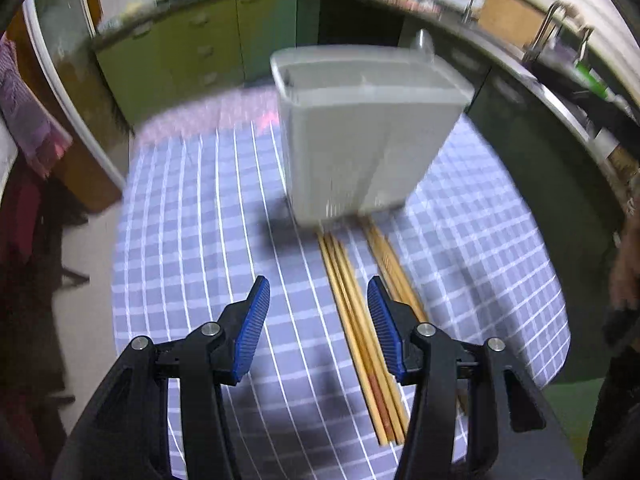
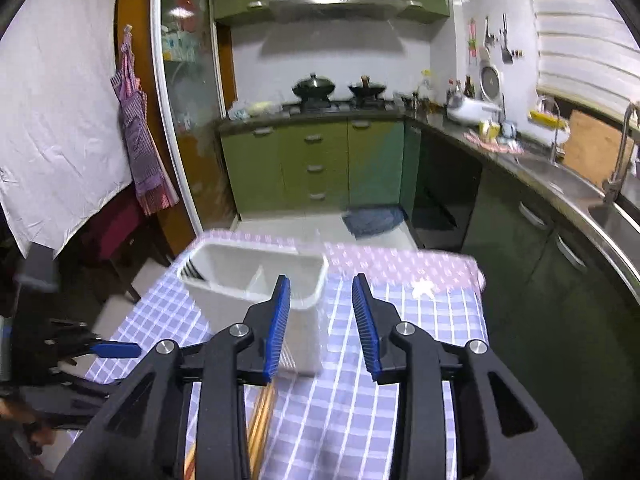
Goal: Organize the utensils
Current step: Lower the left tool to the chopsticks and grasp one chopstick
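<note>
Chopsticks [image 1: 362, 332], wooden and in two loose bundles, lie lengthwise on the blue-and-white checked tablecloth [image 1: 192, 240], their far ends touching or running under the base of the white utensil holder [image 1: 360, 128]. In the left wrist view the holder stands upright at the far middle of the table, blurred, with a grey rounded utensil tip [image 1: 422, 40] showing above its far rim. In the right wrist view the same holder [image 2: 248, 280] shows an inner divider and two open compartments; what sits in the left compartment is too blurred to tell. Left gripper [image 1: 319, 320] hovers near the table's near edge, jaws spread wide and holding nothing, the chopsticks passing just inside its right finger. Right gripper [image 2: 321, 312] is above the near right of the holder, jaws likewise spread and empty. Farther off: green cabinets [image 2: 312, 160], two woks [image 2: 314, 87] on the stove, and a steel sink [image 2: 612, 216] at right.
</note>
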{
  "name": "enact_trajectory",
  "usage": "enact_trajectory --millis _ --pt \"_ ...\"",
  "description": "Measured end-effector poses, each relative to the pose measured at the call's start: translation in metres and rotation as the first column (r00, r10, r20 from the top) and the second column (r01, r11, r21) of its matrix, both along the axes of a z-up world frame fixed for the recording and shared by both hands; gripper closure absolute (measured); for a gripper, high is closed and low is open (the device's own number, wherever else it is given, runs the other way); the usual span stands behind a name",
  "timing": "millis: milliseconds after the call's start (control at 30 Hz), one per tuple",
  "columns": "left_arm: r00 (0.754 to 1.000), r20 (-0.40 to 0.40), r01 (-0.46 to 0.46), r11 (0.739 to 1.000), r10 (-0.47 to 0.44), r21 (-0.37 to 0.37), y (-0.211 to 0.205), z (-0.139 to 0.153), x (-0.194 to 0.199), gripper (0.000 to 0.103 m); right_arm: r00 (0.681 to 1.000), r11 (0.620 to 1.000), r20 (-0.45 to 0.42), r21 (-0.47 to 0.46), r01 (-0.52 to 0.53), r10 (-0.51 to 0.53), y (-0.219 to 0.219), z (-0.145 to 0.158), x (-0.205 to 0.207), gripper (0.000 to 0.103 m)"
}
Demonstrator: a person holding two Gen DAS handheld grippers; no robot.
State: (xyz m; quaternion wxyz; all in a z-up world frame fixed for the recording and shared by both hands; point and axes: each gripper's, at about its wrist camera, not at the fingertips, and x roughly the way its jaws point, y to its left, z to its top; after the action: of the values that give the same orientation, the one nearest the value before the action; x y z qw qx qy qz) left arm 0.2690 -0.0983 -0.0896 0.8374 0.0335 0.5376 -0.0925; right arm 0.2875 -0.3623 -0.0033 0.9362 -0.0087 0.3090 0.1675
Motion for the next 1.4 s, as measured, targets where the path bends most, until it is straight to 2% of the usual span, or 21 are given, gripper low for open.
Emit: enact_trajectory --millis 67,200,267,500,733,1033,1067,1100,1167,1333,1400 --pt "0.997 -0.071 -0.006 1.0 0.007 0.016 -0.004 -0.017 0.005 0.055 0.996 1.0 -0.091 0.002 -0.008 0.008 -0.01 -0.009 -0.004 0.069" --pt "0.986 -0.168 -0.017 0.999 0.022 0.032 -0.01 -0.044 0.013 0.064 0.978 1.0 -0.207 -0.01 -0.015 0.013 -0.026 -0.032 -0.01 0.069" --pt "0.979 -0.202 -0.03 0.999 0.037 0.041 -0.012 -0.056 0.017 0.07 0.971 1.0 -0.237 -0.024 -0.019 0.013 -0.031 -0.043 -0.014 0.069" --pt "0.956 -0.285 -0.058 0.998 0.067 0.039 -0.017 -0.077 0.026 0.072 0.953 0.998 -0.297 0.0 -0.059 0.056 -0.035 -0.07 -0.021 0.064" --pt "0.95 -0.303 -0.056 0.996 0.076 0.075 -0.016 -0.087 0.023 0.073 0.943 0.997 -0.324 0.025 -0.073 0.077 -0.032 -0.077 -0.019 0.064" --pt "0.947 -0.317 -0.027 0.994 0.06 0.108 -0.032 -0.098 0.028 0.075 0.934 0.996 -0.348 -0.003 -0.092 0.085 -0.023 -0.081 -0.021 0.064" --pt "0.947 -0.316 -0.025 0.994 0.058 0.108 -0.032 -0.098 0.028 0.078 0.933 0.996 -0.351 -0.008 -0.094 0.085 -0.022 -0.082 -0.021 0.064" --pt "0.947 -0.315 -0.024 0.994 0.057 0.107 -0.035 -0.099 0.028 0.09 0.93 0.995 -0.356 -0.015 -0.099 0.087 -0.02 -0.084 -0.021 0.064" --pt "0.945 -0.322 -0.032 0.995 0.061 0.095 -0.033 -0.099 0.03 0.095 0.923 0.994 -0.373 -0.023 -0.108 0.092 -0.017 -0.088 -0.021 0.061" --pt "0.947 -0.314 -0.046 0.997 0.065 0.068 -0.023 -0.099 0.029 0.096 0.877 0.988 -0.466 -0.034 -0.153 0.12 -0.002 -0.107 -0.015 0.06" --pt "0.956 -0.284 -0.059 0.997 0.071 0.053 -0.018 -0.091 0.027 0.096 0.839 0.982 -0.526 -0.03 -0.185 0.141 0.009 -0.12 -0.009 0.06"
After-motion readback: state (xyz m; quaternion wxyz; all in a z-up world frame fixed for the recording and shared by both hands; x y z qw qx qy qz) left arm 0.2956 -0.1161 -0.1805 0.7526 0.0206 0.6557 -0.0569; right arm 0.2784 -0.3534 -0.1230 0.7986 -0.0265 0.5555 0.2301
